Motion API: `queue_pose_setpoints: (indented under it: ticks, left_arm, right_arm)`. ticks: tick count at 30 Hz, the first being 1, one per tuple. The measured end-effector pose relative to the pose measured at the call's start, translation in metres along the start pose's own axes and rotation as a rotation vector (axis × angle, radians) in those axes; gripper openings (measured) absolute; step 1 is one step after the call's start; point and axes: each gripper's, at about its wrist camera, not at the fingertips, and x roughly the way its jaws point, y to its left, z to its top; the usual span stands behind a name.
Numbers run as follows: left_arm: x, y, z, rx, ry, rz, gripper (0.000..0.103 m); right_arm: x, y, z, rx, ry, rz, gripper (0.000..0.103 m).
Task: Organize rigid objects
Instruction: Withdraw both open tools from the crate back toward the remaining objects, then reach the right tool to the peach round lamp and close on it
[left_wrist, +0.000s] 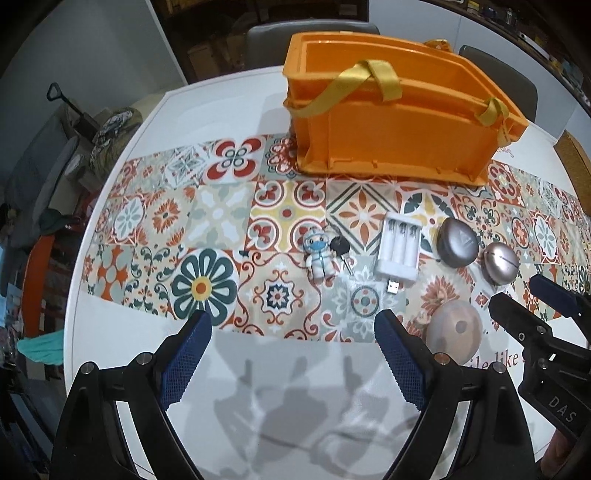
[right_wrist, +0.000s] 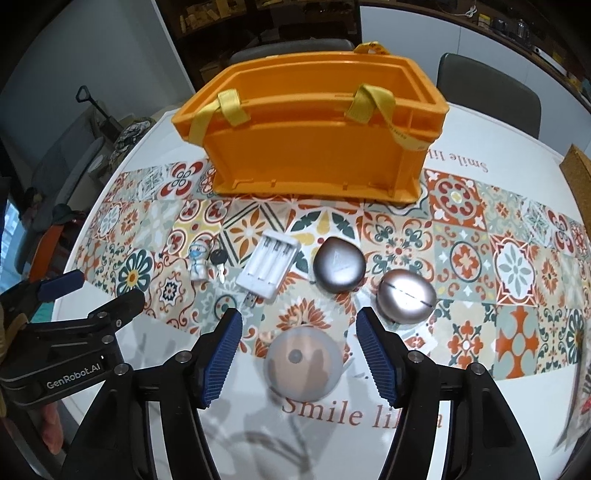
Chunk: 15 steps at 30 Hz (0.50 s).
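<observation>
1. Rigid objects lie in a loose row on the patterned runner of the white bench (left_wrist: 122, 332), near side of the orange crate (left_wrist: 388, 122): from left, a small figurine keyring (left_wrist: 319, 258) with a black-headed key (left_wrist: 341, 249) touching it, a white battery charger (left_wrist: 399, 249) with its USB plug toward us, a grey teardrop case (left_wrist: 458, 242), and a shiny oval case (left_wrist: 500, 264).
2. We note a pale round dome (right_wrist: 304, 363) nearer than the row, partly on the runner edge, just beside the printed word "Smile".
3. Crate stands upright at the far side of the runner, yellow straps (right_wrist: 369, 103) draped over its rim; interior looks empty as far as we can see.
4. Left tongs (left_wrist: 293, 332): jaws wide apart, nothing between them, over bare bench left of the dome.
5. Right tongs (right_wrist: 299, 328): jaws partly open, straddling the dome from above; pads not touching it, nothing gripped.
6. Each wrist view shows the other tongs at its edge.
</observation>
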Motion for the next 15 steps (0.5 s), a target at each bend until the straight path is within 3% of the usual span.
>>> queue_pose_setpoints:
  ticks: [15]
  left_arm:
    - [0.03, -0.002, -0.017, -0.007, 0.086, 0.016, 0.091]
  right_arm:
    - [0.028, -0.002, -0.016, -0.009, 0.088, -0.006, 0.071]
